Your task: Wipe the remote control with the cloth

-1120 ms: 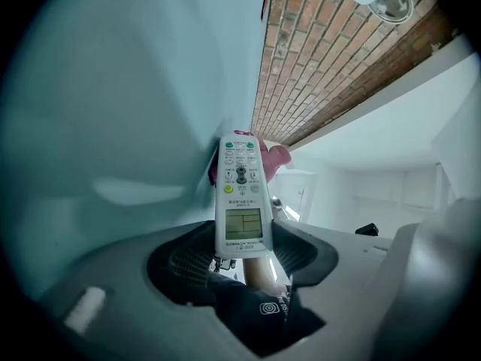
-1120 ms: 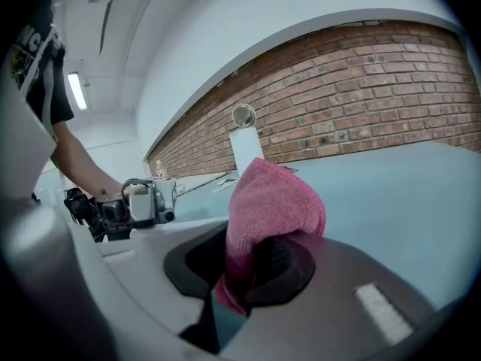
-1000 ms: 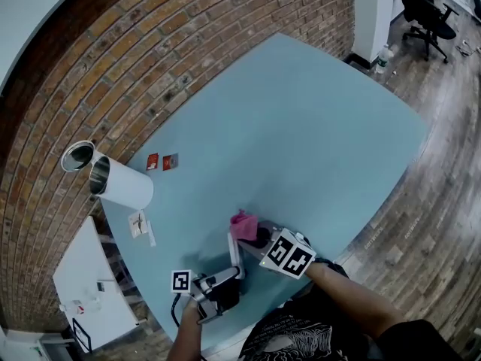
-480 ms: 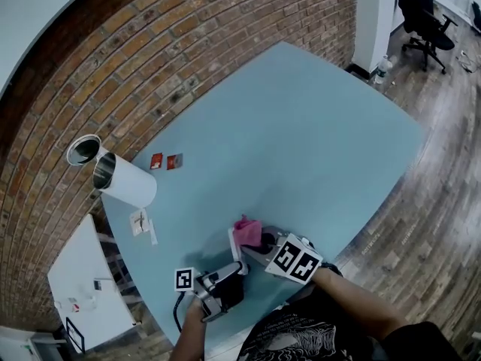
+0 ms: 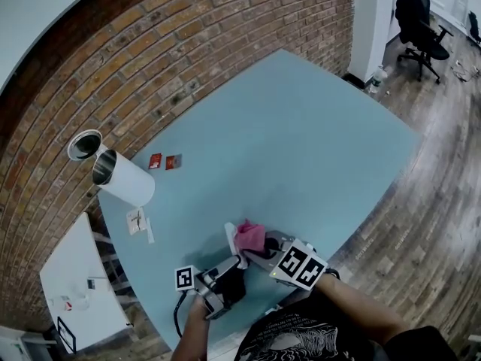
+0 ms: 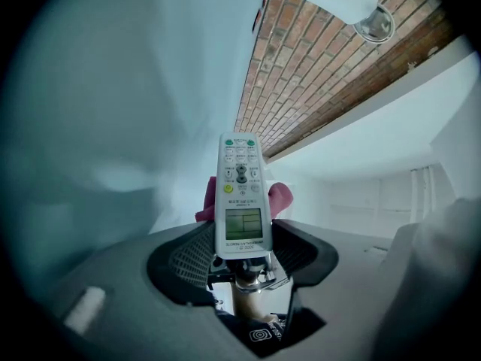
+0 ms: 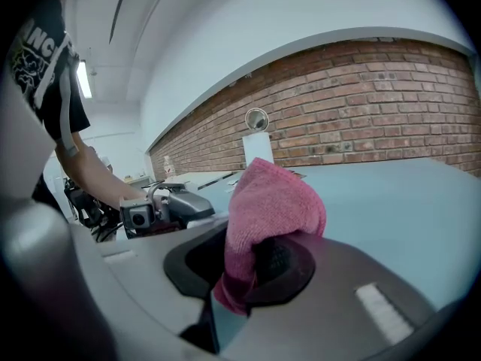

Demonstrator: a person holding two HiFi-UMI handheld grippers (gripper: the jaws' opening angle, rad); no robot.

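Observation:
In the left gripper view a white remote control [image 6: 240, 194] with a small screen stands straight out from my left gripper [image 6: 242, 243], whose jaws are shut on its lower end. A pink cloth [image 6: 280, 197] peeks out from behind it. The right gripper view shows that cloth [image 7: 270, 201] bunched between the jaws of my right gripper [image 7: 252, 265], which is shut on it. From the head view, both grippers meet near the table's near edge. The left gripper [image 5: 230, 268] holds the remote [image 5: 231, 241], and the right gripper [image 5: 261, 251] presses the cloth [image 5: 250, 237] against it.
The light blue table [image 5: 293, 126] stretches away toward a brick wall. A white cylinder [image 5: 124, 179] and a metal cup [image 5: 83, 145] sit at its far left, with two small red cards [image 5: 164, 161] and a paper tag [image 5: 139, 222] nearby. Beyond the table stands an office chair [image 5: 421, 13].
The right gripper and the pink cloth have slid a little along the remote toward the table's near edge. The left gripper has tilted the remote slightly while keeping its grip.

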